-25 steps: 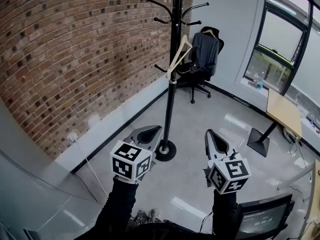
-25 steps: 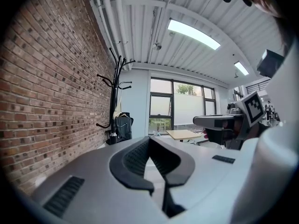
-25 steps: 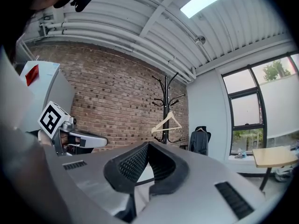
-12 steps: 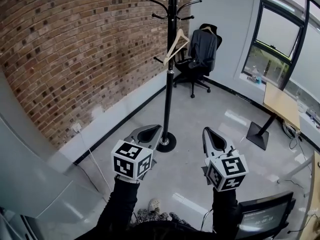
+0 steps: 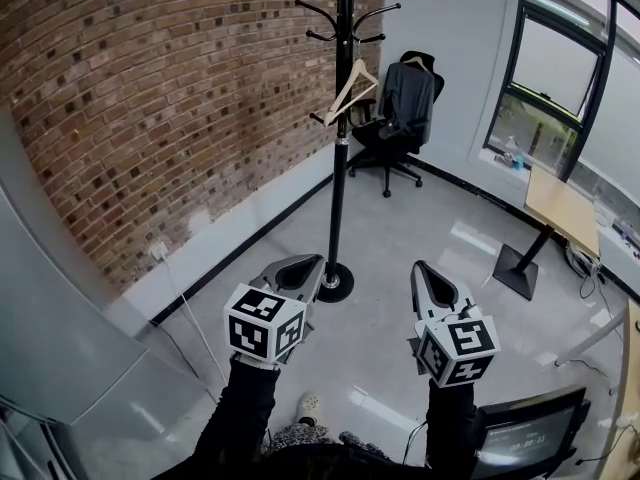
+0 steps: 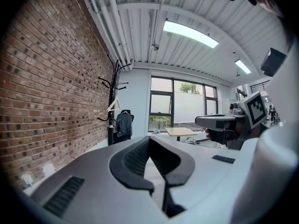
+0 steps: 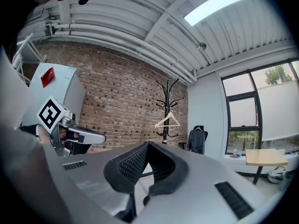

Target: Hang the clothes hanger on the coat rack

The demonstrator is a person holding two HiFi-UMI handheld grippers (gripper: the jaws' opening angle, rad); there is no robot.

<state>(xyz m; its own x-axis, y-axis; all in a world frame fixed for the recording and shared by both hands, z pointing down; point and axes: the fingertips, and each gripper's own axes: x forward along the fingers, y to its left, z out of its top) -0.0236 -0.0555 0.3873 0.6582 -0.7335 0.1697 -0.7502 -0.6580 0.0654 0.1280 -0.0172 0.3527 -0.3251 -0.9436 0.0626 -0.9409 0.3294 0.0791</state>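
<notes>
- Wooden hanger [image 5: 335, 105] hangs on the black coat rack [image 5: 337, 198], beside the brick wall [image 5: 150, 98].
- Glossy grey floor [image 5: 400, 228]; office chair [image 5: 398, 128] by the window [image 5: 560, 88].
- Left gripper [image 5: 316, 262], right gripper [image 5: 419, 268]: the 2 jaws of each closed, empty.

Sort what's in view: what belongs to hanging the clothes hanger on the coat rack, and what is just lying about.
Part of the job:
- clothes hanger, already hanging on the rack
- coat rack
- left gripper and right gripper, both shut and empty

Just there:
- office chair with a dark jacket over it
- desk
- monitor
</notes>
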